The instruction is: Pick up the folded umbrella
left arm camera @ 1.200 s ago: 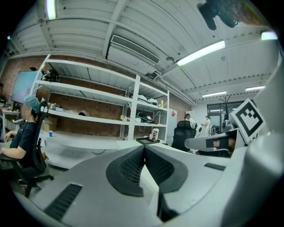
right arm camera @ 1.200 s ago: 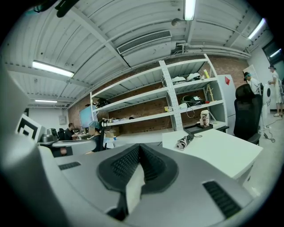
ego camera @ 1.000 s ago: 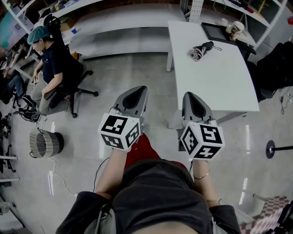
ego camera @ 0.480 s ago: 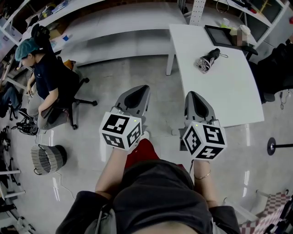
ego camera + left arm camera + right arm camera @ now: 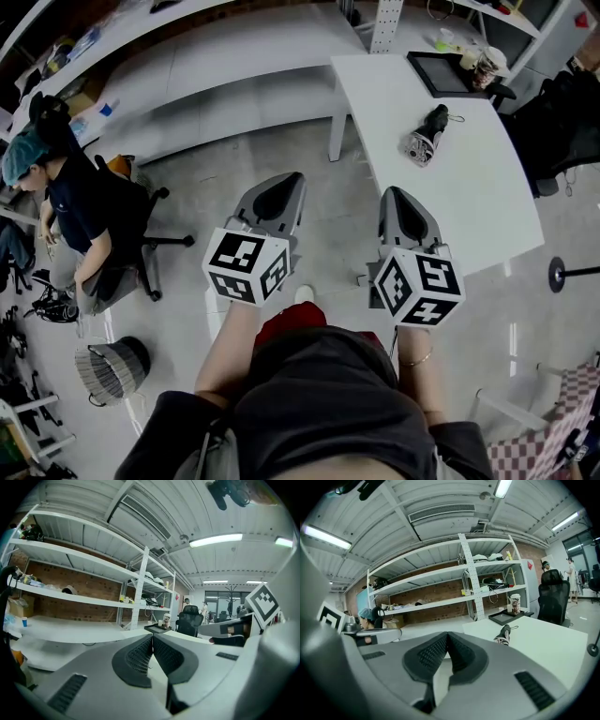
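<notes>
Approach step, by the look of it: left tongs (image 5: 284,178) and right tongs (image 5: 393,192) both closed, empty, over the floor, well apart from the umbrella (image 5: 424,137) lying far right on the desk (image 5: 469,202); next, probably reach forward, open right tongs, straddle it.

You stand on a glossy grey floor (image 5: 216,169). A white worktop (image 5: 473,202) lies ahead, white shelving (image 5: 467,573) lines a brick wall (image 5: 440,592), and strip lights (image 5: 218,539) glow overhead.
</notes>
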A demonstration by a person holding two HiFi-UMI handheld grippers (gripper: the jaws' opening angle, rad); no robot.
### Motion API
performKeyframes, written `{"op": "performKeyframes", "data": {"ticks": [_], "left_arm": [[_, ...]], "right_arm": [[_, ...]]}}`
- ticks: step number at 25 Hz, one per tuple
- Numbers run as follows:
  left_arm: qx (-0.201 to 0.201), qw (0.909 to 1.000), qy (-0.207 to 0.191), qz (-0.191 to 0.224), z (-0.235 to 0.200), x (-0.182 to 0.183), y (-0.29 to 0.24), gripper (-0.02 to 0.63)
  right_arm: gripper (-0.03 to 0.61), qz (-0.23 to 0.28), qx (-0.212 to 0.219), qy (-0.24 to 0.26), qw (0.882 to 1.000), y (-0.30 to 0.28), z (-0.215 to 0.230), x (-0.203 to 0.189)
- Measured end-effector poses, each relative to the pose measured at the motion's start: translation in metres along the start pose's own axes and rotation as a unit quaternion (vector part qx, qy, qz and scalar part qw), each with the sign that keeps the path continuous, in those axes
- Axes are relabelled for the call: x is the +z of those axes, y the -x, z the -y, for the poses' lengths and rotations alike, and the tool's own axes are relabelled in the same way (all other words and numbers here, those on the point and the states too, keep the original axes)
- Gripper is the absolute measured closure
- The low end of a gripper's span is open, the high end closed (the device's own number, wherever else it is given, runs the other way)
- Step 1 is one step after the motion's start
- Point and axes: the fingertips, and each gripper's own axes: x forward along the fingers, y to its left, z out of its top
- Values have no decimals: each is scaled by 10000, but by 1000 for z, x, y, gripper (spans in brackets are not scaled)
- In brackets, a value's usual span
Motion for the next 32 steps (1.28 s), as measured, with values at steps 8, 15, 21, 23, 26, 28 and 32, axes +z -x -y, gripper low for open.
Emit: {"op": "performKeyframes", "data": {"ticks": [8, 15, 21, 23, 26, 28, 32], "left_arm": [[-547, 9985, -82, -38, -23, 11, -38, 600], [-854, 9961, -171, -128, -31, 11, -62, 600], [-1001, 9946, -165, -232, -34, 9, -80, 598], [-1019, 9943, -140, -263, -34, 8, -85, 598], [-1090, 9935, -141, -311, -32, 8, -92, 598], [-1149, 9927, -152, -338, -29, 8, -99, 598], [-1301, 9906, -187, -376, -18, 9, -117, 597]], "right_arm": [[560, -10, -399, -38, 9992, -37, 1, 5], [560, -90, -584, -60, 9982, -58, 1, 2], [560, -149, -768, -106, 9969, -66, 7, 1], [560, -151, -844, -130, 9962, -65, 10, 1], [560, -146, -975, -140, 9950, -63, 17, 2], [560, -141, -1063, -143, 9941, -61, 23, 4], [560, -117, -1272, -226, 9916, -54, 40, 4]]}}
